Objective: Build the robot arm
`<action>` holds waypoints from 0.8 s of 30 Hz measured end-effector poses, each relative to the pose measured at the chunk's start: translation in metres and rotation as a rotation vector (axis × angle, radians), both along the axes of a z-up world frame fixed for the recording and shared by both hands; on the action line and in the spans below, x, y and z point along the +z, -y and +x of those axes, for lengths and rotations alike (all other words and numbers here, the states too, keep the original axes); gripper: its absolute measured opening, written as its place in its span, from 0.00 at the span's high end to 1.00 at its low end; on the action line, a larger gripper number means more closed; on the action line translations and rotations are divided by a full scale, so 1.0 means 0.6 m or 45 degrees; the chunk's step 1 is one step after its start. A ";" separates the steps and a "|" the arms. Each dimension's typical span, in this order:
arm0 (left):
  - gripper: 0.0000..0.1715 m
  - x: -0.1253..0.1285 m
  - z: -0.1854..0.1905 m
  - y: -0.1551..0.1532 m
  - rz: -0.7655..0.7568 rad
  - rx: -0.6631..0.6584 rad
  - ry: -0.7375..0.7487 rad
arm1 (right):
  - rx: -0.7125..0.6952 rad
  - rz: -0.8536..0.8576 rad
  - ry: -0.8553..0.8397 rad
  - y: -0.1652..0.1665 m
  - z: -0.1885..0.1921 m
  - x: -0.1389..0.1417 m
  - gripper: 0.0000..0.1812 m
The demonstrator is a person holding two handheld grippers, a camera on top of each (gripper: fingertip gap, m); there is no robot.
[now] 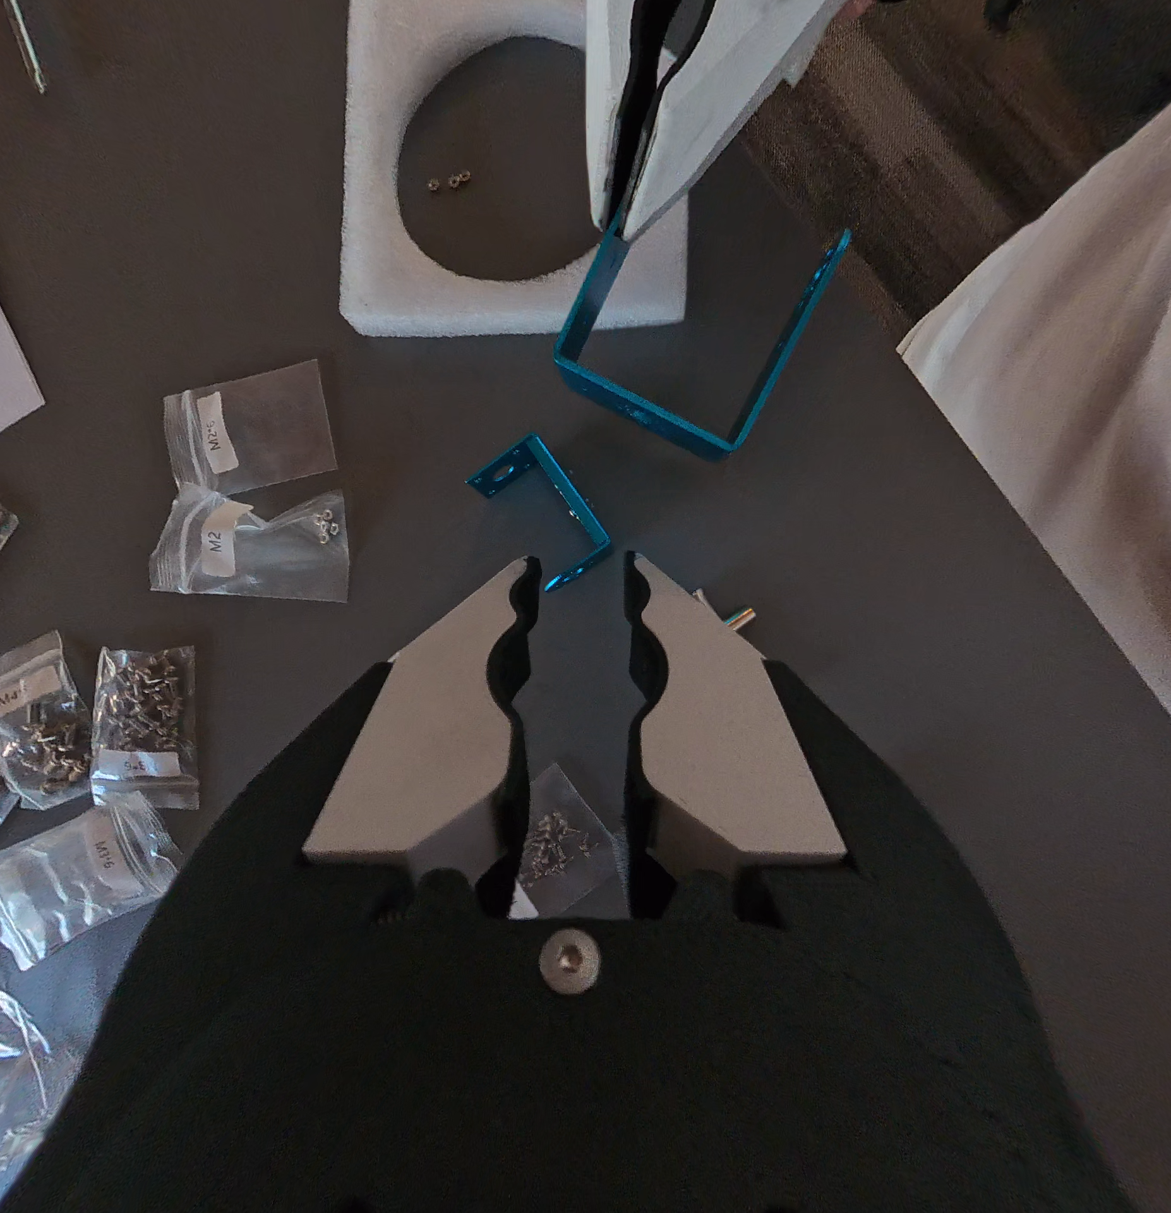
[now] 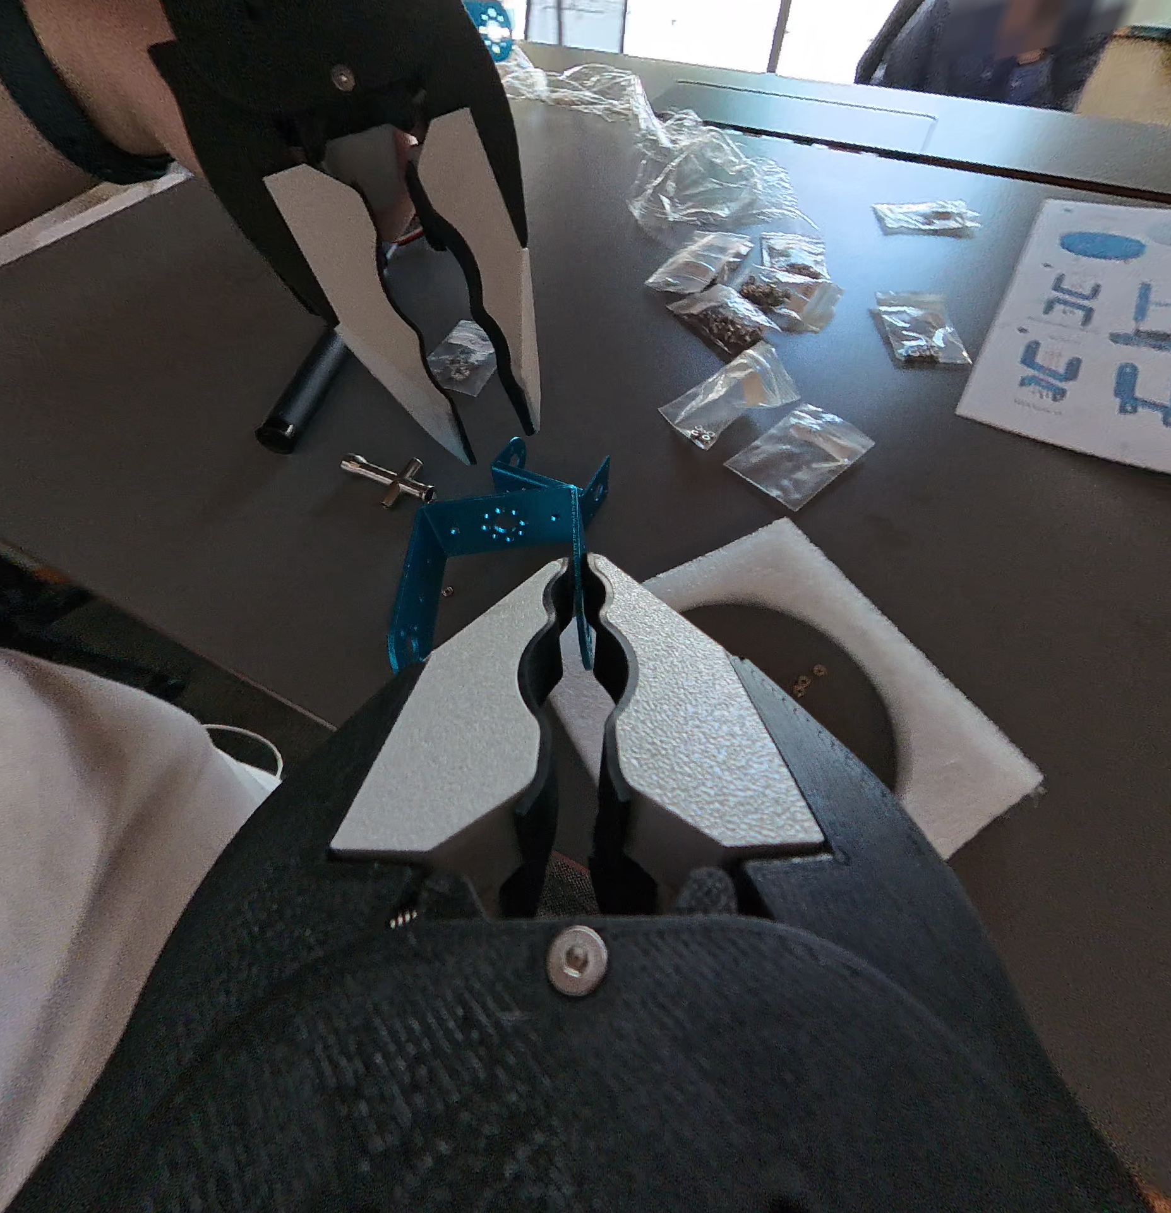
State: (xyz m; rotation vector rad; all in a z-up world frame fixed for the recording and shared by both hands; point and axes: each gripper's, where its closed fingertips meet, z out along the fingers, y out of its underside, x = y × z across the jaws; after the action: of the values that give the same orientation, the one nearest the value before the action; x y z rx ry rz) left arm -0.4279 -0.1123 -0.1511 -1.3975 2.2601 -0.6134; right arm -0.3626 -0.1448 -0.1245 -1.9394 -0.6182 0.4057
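Two blue anodised brackets were noted. The right gripper was clamped on one arm of the large U-shaped bracket, holding it off the tabletop near the edge closest to the person. The left gripper hung narrowly parted with nothing between its fingers, its tips just above the small U-shaped bracket, which lay on the tabletop.

One white foam block with a round cut-out lay just beyond the large bracket; two small nuts sat inside the cut-out. One cross-shaped socket wrench and one dark cylinder lay toward the near edge, well apart from the foam. At least eight clear zip bags of screws and nuts were scattered in a loose cluster; an exact count could not be made. One printed sheet with blue diagrams lay beside them, and crumpled clear plastic lay farther back.

The surface was dark grey and matte. Bright windows stood behind the far edge, with a seated person there.
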 end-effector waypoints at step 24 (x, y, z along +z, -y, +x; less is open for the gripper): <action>0.87 0.046 0.031 0.008 -0.709 0.238 0.036 | -0.483 -0.063 0.067 -0.019 -0.010 -0.027 1.00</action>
State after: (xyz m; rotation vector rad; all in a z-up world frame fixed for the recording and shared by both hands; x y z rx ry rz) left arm -0.4093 -0.1170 -0.1233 -1.8071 1.9819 -1.2518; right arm -0.3687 -0.1336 -0.1406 -2.0645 -0.2636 0.1318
